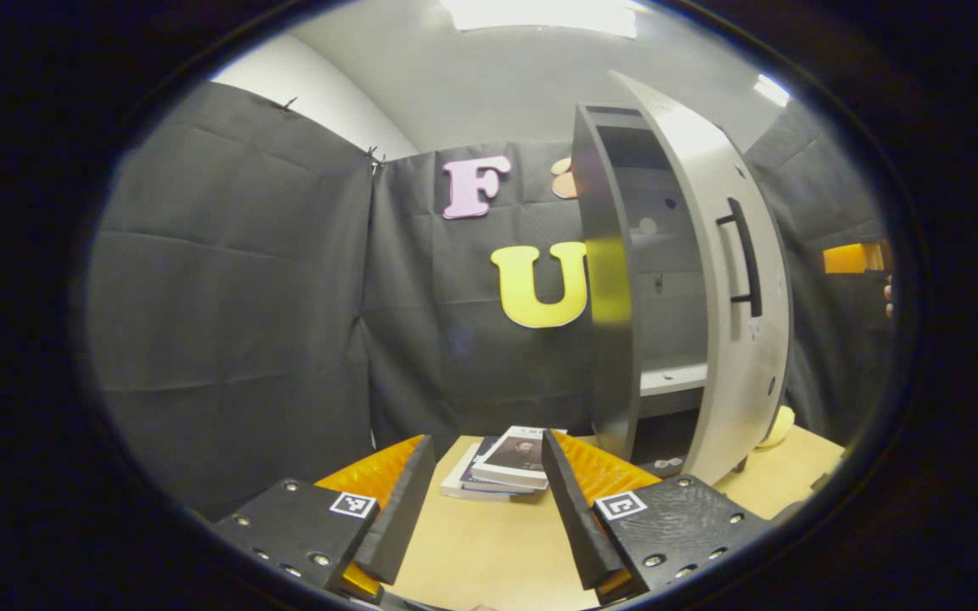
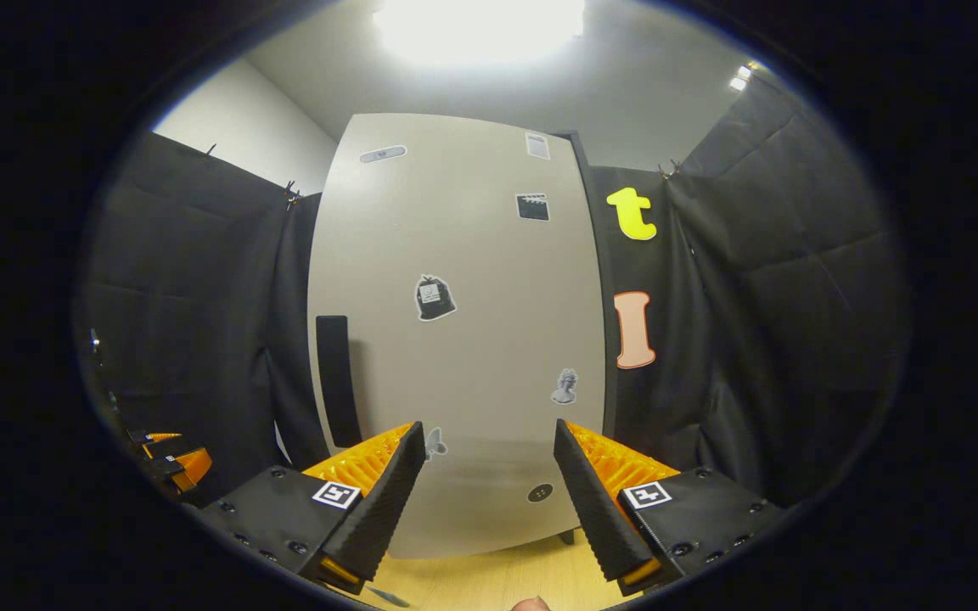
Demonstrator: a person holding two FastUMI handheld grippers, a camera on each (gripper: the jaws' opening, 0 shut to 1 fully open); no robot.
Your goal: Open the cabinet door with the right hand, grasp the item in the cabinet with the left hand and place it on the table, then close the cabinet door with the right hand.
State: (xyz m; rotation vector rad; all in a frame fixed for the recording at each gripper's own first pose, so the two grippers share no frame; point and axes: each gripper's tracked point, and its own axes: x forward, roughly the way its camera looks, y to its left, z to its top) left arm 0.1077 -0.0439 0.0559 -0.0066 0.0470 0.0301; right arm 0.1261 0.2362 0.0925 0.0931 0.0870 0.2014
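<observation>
1. Cabinet stands upright at the table's far right part, tall axis vertical. Its interior faces my left gripper's camera; I see bare shelves and no item on them, though the lowest part is dark and hard to read.
2. Door hangs swung open, edge-on to my left side, its bar handle running vertically on the outer face. From my right gripper's camera the door shows broad and flat straight ahead, stickers scattered over it, and the handle sits toward its left edge.
3. Books lie flat in a short stack on the table near the cabinet's foot, just beyond my left fingers. I judge these to be the item, already set down, so closing is what remains.
4. Right gripper: jaws spread wide, holding nothing, pointed at the door's lower half and apart from it. It is the nearer one to the door. The door's free edge and handle lie left of my line, so I'd push or catch there to swing it shut.
5. Left gripper: jaws released and empty, above the table's near edge, the books between the fingertips' lines but farther off.
</observation>
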